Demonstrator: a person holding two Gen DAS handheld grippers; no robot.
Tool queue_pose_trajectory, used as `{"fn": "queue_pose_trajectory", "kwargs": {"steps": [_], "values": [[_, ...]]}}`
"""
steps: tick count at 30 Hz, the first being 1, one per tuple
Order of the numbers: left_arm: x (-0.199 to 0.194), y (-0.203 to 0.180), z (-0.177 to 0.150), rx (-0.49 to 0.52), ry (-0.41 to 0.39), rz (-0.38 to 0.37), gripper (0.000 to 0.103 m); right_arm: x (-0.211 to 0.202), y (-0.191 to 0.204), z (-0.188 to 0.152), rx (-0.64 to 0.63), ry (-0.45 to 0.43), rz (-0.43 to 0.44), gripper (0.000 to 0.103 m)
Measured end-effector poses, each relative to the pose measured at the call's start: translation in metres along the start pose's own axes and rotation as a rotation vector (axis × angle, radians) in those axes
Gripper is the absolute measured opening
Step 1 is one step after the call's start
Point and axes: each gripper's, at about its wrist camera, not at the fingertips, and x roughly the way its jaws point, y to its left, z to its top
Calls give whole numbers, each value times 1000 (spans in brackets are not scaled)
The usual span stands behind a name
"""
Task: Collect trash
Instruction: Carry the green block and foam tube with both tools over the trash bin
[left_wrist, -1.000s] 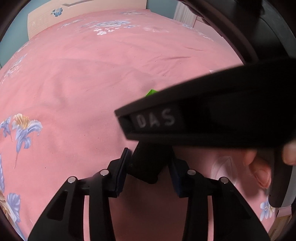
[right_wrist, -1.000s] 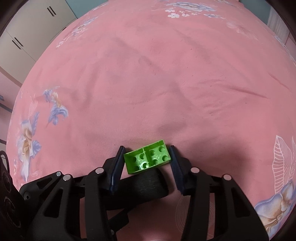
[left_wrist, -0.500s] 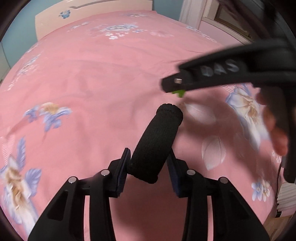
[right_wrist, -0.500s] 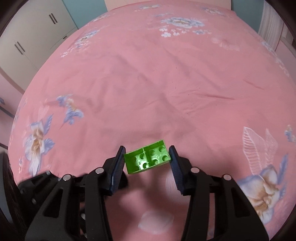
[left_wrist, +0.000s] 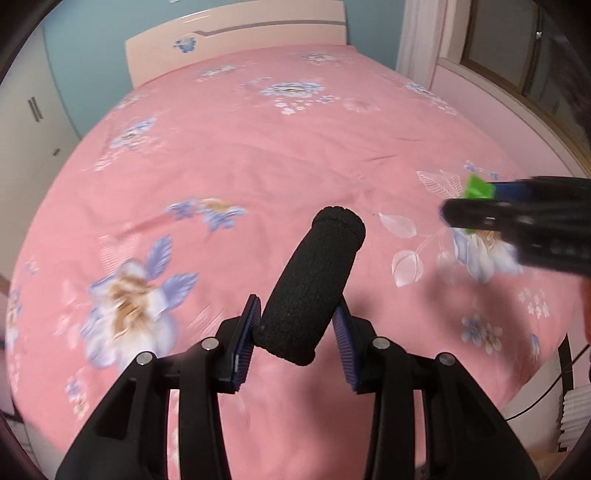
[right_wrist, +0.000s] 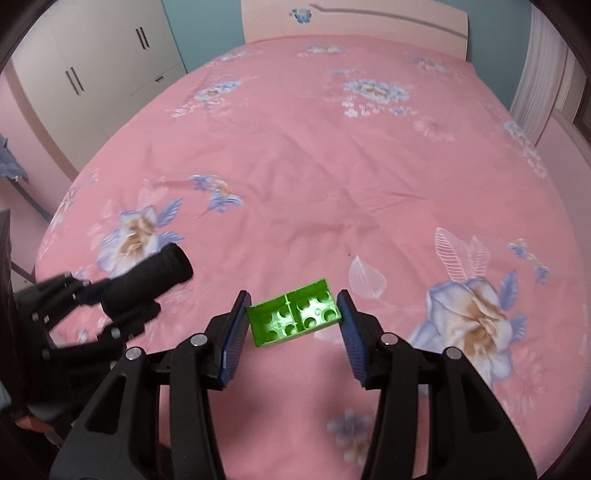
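My left gripper (left_wrist: 297, 325) is shut on a black foam cylinder (left_wrist: 310, 284) that sticks up and forward from between the pads. My right gripper (right_wrist: 293, 314) is shut on a green toy brick (right_wrist: 293, 314), held with its hollow underside toward the camera. Both are raised above the pink flowered bed. In the left wrist view the right gripper (left_wrist: 476, 206) comes in from the right with the green brick (left_wrist: 478, 190) at its tip. In the right wrist view the left gripper (right_wrist: 122, 295) with the cylinder (right_wrist: 147, 278) is at the left.
The pink bedspread (right_wrist: 332, 166) fills both views. A pale headboard (left_wrist: 236, 40) is at the far end. White wardrobe doors (right_wrist: 96, 70) stand to the left. A window and curtain (left_wrist: 421, 33) are at the right. A cable (left_wrist: 569, 362) hangs past the bed's right edge.
Both grippers have lifted and pulled back from the bed, each keeping its object. They have moved apart: the right gripper no longer covers the left wrist view and now sits at its right edge.
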Motion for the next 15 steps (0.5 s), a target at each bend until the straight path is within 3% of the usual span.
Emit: {"fn": "queue_pose_trajectory", "kwargs": {"steps": [15], "values": [[-143, -1, -59, -5, -108, 99, 42, -156, 55, -82, -102, -146, -29, 49]]}}
